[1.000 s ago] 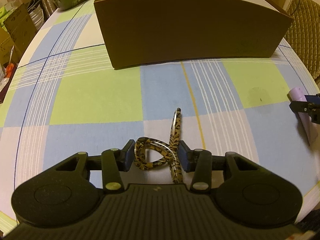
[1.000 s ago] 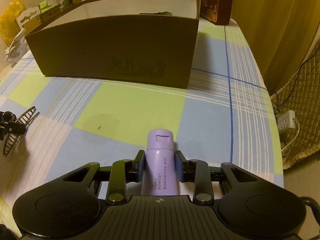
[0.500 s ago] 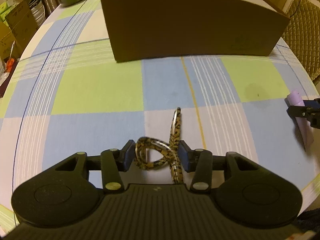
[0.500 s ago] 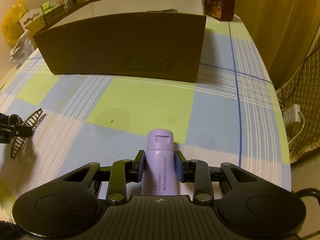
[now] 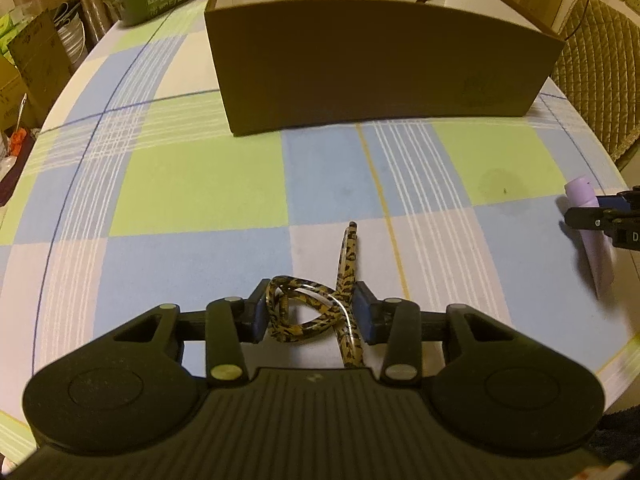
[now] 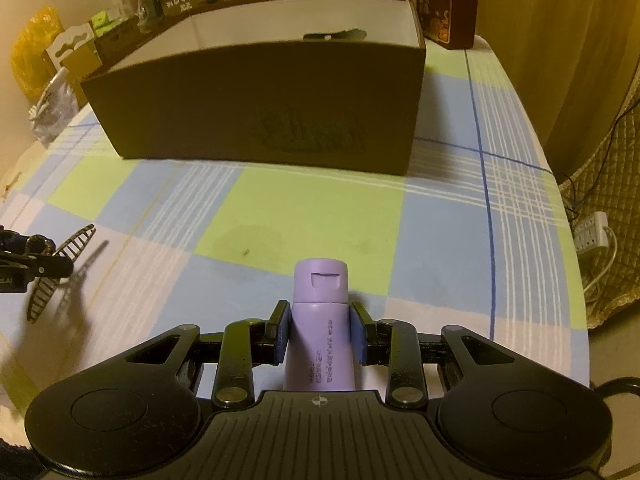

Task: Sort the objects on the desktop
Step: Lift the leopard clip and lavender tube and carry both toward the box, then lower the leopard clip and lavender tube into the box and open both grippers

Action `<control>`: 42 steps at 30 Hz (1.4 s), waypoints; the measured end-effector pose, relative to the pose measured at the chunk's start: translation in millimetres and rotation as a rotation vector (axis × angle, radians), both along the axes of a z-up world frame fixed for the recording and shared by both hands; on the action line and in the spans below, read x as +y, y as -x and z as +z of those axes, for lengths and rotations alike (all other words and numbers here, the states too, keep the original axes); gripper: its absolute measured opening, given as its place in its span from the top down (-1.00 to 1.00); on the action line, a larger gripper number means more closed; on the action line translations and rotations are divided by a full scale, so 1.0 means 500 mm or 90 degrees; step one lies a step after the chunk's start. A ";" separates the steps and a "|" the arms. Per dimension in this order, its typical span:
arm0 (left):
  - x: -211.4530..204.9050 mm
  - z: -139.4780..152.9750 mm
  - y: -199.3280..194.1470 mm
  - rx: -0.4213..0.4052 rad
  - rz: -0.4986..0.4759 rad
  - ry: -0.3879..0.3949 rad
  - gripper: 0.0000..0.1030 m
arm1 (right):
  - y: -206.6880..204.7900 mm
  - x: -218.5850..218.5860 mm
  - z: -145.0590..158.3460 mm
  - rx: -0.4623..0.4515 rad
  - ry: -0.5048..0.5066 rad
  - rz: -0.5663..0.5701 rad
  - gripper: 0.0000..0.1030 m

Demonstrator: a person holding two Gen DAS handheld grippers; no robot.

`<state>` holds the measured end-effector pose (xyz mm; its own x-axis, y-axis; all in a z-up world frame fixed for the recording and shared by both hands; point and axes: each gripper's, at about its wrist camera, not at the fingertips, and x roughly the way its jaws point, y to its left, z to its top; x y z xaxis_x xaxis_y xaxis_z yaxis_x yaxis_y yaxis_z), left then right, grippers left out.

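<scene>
The clip (image 5: 316, 312) is a leopard-print hair claw, amber with dark spots, looped body and one toothed arm poking forward. The tube (image 6: 320, 336) is pale lilac with a flip cap and small print down its side. Compared with a second ago, the box (image 5: 376, 68) sits a bit further off in both views and shows more of its white inside, so both tools have risen. Left gripper (image 5: 312, 314) has its jaws clamped on the clip, right gripper (image 6: 320, 334) squeezes the tube below the cap, both held above the checked tabletop (image 5: 192, 184)
</scene>
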<state>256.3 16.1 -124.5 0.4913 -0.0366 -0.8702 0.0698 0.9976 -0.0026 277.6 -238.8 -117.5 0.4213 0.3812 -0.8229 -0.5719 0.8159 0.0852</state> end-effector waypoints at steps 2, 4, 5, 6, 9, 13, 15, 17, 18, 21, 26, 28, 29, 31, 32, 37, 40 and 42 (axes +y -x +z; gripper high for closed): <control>0.001 0.007 -0.002 -0.005 0.001 0.003 0.29 | 0.001 0.003 0.008 -0.002 -0.007 0.003 0.45; 0.001 0.016 -0.003 -0.012 0.001 0.007 0.29 | 0.002 0.008 0.017 -0.005 -0.012 0.008 0.45; 0.001 0.020 -0.003 -0.015 0.002 0.009 0.29 | 0.002 0.010 0.021 -0.006 -0.016 0.011 0.45; 0.001 0.024 -0.004 -0.017 0.002 0.011 0.29 | 0.001 0.013 0.024 -0.007 -0.020 0.013 0.45; 0.000 0.038 -0.007 -0.028 0.002 0.016 0.29 | 0.000 0.022 0.035 -0.011 -0.032 0.018 0.45; -0.004 0.062 -0.014 -0.047 -0.002 0.021 0.29 | -0.002 0.032 0.050 -0.019 -0.047 0.028 0.45; -0.006 0.075 -0.022 -0.057 -0.005 0.024 0.29 | -0.003 0.038 0.058 -0.025 -0.054 0.033 0.45; -0.010 0.087 -0.029 -0.069 -0.009 0.024 0.29 | -0.005 0.043 0.067 -0.032 -0.062 0.036 0.45; -0.012 0.093 -0.032 -0.075 -0.010 0.025 0.29 | -0.007 0.046 0.072 -0.036 -0.066 0.037 0.45; -0.017 0.111 -0.043 -0.090 -0.015 0.026 0.29 | -0.011 0.053 0.086 -0.046 -0.074 0.044 0.45; -0.026 0.129 -0.060 -0.107 -0.023 0.025 0.29 | -0.019 0.062 0.109 -0.061 -0.087 0.051 0.45; -0.031 0.136 -0.064 -0.113 -0.027 0.027 0.29 | -0.021 0.066 0.116 -0.065 -0.091 0.054 0.45; -0.032 0.139 -0.067 -0.115 -0.029 0.028 0.29 | -0.022 0.067 0.120 -0.067 -0.092 0.055 0.45; -0.034 0.144 -0.073 -0.118 -0.032 0.029 0.29 | -0.023 0.070 0.125 -0.068 -0.094 0.058 0.45; -0.035 0.147 -0.075 -0.121 -0.034 0.029 0.29 | -0.025 0.070 0.128 -0.068 -0.097 0.059 0.45; -0.039 0.164 -0.087 -0.134 -0.040 0.028 0.29 | -0.032 0.070 0.148 -0.071 -0.110 0.062 0.45; -0.039 0.177 -0.099 -0.144 -0.042 0.027 0.29 | -0.039 0.073 0.166 -0.076 -0.120 0.068 0.45; -0.039 0.188 -0.108 -0.152 -0.043 0.027 0.28 | -0.045 0.077 0.182 -0.083 -0.125 0.073 0.45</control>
